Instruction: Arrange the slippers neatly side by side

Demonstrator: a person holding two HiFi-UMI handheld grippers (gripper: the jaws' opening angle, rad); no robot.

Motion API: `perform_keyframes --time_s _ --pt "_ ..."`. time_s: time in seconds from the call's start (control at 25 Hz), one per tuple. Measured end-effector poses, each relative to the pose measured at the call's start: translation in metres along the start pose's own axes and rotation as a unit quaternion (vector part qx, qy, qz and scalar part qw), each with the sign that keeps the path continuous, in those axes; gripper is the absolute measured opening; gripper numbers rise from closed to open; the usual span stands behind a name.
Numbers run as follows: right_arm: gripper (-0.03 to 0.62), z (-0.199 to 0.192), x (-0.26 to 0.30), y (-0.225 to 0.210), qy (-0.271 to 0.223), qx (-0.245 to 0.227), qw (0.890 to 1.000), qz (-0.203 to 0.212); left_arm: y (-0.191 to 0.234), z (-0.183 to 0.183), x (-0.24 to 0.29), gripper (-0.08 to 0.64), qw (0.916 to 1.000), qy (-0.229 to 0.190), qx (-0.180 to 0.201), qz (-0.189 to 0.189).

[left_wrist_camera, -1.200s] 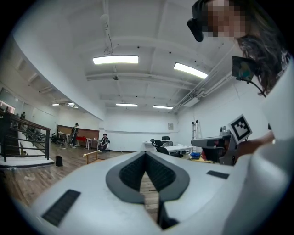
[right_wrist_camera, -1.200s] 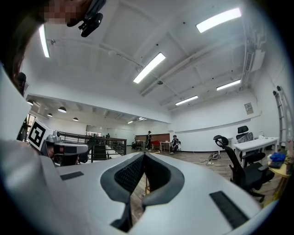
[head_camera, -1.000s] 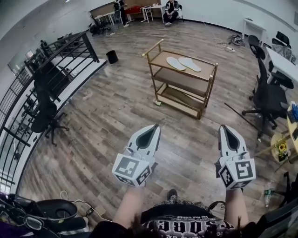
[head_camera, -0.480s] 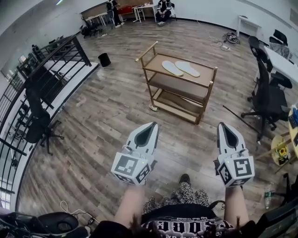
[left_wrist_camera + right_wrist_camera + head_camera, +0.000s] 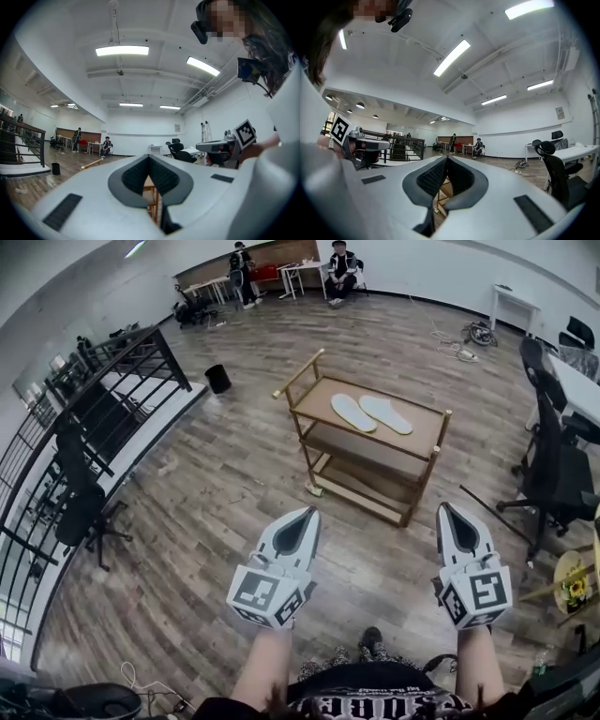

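Two pale slippers [image 5: 371, 412] lie side by side on the top shelf of a wooden trolley [image 5: 427, 449] in the middle of the room. My left gripper [image 5: 310, 512] hangs in the air well short of the trolley, its jaws meeting at the tips with nothing between them. My right gripper [image 5: 445, 509] is held level with it to the right, jaws also together and empty. In the left gripper view the closed jaw tips [image 5: 149, 157] frame a slice of the trolley [image 5: 151, 199]; the right gripper [image 5: 446, 158] shows the same.
Black office chairs [image 5: 553, 470] stand right of the trolley, another [image 5: 80, 507] by the black railing [image 5: 103, 390] at left. A black bin [image 5: 218, 379] sits beyond the trolley. People sit and stand at tables [image 5: 309, 263] by the far wall. Cables [image 5: 473, 332] lie on the wood floor.
The view has shifted: the trolley sits slightly lower and further right in the head view. Both grippers stay together in front of me, jaws unchanged.
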State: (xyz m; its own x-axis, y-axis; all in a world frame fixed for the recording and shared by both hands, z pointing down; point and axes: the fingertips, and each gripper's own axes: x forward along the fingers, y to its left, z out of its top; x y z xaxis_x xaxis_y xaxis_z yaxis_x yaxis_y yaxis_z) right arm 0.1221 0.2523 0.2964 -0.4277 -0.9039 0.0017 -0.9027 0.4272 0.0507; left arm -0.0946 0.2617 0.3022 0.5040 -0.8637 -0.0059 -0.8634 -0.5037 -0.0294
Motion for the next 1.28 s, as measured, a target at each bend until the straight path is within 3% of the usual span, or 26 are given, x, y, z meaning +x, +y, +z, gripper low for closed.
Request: perform_keyframes --time_s 0.48,0.76,1.28 --pt "0.005 -0.012 0.090 -0.054 0.001 0.008 1.000 0.015 0.044 -0.005 0.090 -0.007 0.9998 0.002 0.005 0.019" --pt "0.005 -0.023 0.159 -0.071 0.007 0.006 1.000 -0.001 0.091 -0.021 0.152 -0.008 1.0000 0.004 -0.002 -0.003" --pt "0.005 -0.006 0.296 -0.088 0.006 -0.004 0.998 -0.055 0.198 -0.012 0.264 -0.008 0.9977 -0.004 -0.003 -0.067"
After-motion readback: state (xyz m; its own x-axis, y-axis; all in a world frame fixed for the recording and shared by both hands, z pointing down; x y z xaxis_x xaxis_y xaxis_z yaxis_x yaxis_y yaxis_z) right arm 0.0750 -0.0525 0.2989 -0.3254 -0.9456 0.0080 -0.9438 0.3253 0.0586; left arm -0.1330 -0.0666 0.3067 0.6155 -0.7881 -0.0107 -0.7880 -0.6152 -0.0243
